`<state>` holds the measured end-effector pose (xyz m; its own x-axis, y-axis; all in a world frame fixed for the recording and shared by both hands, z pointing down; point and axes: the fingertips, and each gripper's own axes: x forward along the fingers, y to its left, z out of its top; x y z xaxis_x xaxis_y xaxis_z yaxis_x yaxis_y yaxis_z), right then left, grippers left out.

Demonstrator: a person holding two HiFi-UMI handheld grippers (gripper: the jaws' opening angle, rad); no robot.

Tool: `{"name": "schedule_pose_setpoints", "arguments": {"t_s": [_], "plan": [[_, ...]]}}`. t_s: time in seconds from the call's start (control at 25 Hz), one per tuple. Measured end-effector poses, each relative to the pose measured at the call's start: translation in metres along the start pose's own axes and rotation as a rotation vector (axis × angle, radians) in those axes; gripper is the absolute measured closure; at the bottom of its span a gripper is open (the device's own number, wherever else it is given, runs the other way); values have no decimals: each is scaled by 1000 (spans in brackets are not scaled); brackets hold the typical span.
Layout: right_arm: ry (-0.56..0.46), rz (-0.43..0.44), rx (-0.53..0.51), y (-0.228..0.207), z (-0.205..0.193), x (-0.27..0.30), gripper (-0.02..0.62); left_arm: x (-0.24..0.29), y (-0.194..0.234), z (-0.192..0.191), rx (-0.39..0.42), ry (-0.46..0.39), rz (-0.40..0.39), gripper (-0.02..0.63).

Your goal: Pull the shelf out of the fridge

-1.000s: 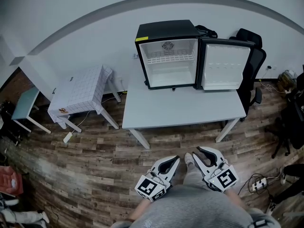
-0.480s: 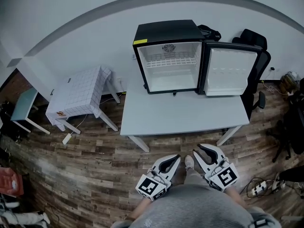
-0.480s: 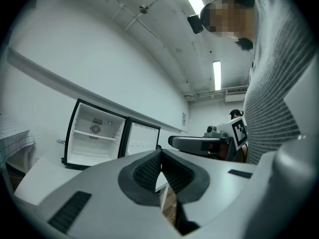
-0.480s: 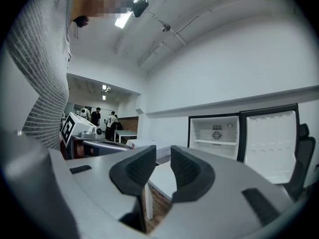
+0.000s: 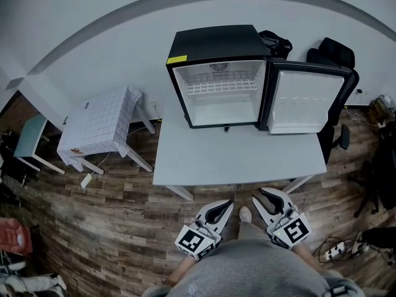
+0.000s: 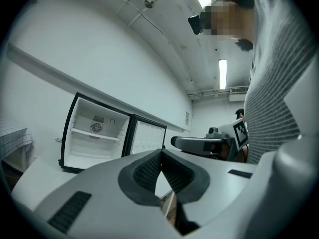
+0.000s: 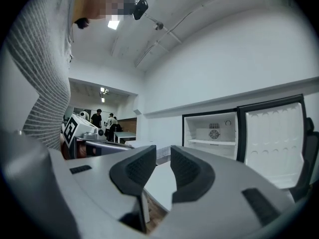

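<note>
left tongs (image 6: 160, 154) closed (nothing gripped), open fridge (image 6: 83, 152) beyond, shelf (image 6: 95, 135) inside

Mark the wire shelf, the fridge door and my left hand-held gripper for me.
White wire shelf (image 5: 221, 88), head view: middle of its grid.
Open black fridge door with white lining (image 5: 307, 104), head view: centre of the inner panel.
Left hand-held gripper (image 5: 229, 204), head view: between its shut jaw tips.
</note>
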<state>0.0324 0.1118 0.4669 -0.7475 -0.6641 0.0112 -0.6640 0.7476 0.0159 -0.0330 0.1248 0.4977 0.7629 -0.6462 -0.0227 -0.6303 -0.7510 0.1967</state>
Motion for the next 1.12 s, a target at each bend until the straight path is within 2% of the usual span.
{"name": "schedule_pose_setpoints", "arguments": {"t_s": [0.44, 0.92, 1.12], "plan": [[-44, 48, -3, -83, 32, 46, 515, 75, 48, 36, 33, -21, 54, 595], [-64, 95, -17, -152, 37, 80, 515, 147, 92, 50, 61, -50, 88, 595], [-62, 108, 1, -175, 32, 88, 515, 168, 103, 49, 58, -34, 101, 595]]}}
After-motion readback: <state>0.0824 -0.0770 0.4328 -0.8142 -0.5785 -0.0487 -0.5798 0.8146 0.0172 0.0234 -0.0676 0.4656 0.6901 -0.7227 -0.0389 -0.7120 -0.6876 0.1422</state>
